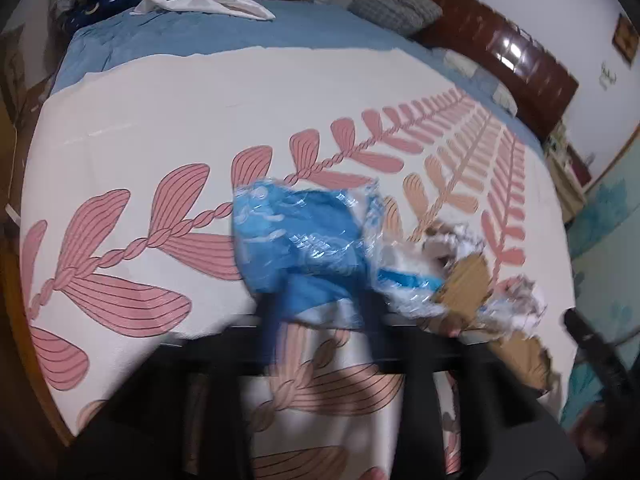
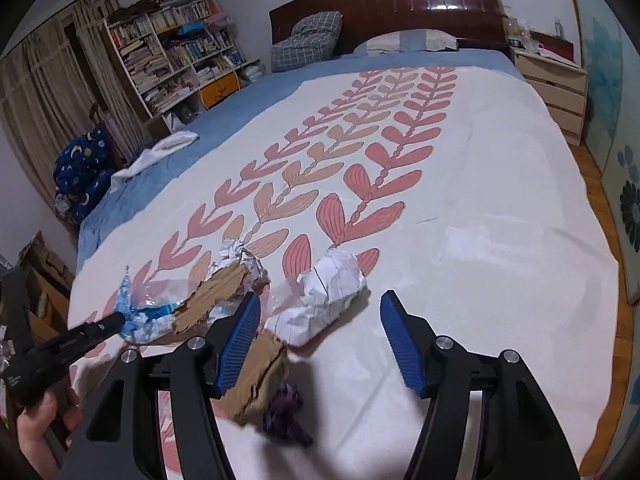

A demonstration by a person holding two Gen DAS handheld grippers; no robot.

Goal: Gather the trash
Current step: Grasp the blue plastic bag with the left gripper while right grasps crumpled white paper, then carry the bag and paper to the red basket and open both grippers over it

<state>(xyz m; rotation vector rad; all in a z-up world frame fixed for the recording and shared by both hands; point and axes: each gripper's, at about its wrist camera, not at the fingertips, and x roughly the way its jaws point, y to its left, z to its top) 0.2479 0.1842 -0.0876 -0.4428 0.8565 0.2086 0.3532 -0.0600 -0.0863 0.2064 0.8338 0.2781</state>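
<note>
A blue and clear plastic wrapper [image 1: 304, 240] lies at the near edge of the bed, and my left gripper [image 1: 320, 312] is closed on it; it also shows in the right wrist view [image 2: 140, 312]. Torn cardboard [image 2: 212, 296], crumpled foil [image 2: 240, 258] and a crumpled white paper ball [image 2: 328, 292] lie beside it. A second cardboard piece [image 2: 260, 376] and a purple scrap [image 2: 284, 412] lie nearer. My right gripper [image 2: 320, 344] is open, its fingers either side of the white paper, just short of it.
The white bedspread [image 2: 460, 200] with a pink leaf pattern covers a blue sheet. A wooden headboard [image 2: 400, 4] and pillows are at the far end. A bookshelf [image 2: 176, 52] stands left, a nightstand [image 2: 556, 88] right. White cloth [image 2: 160, 152] lies on the sheet.
</note>
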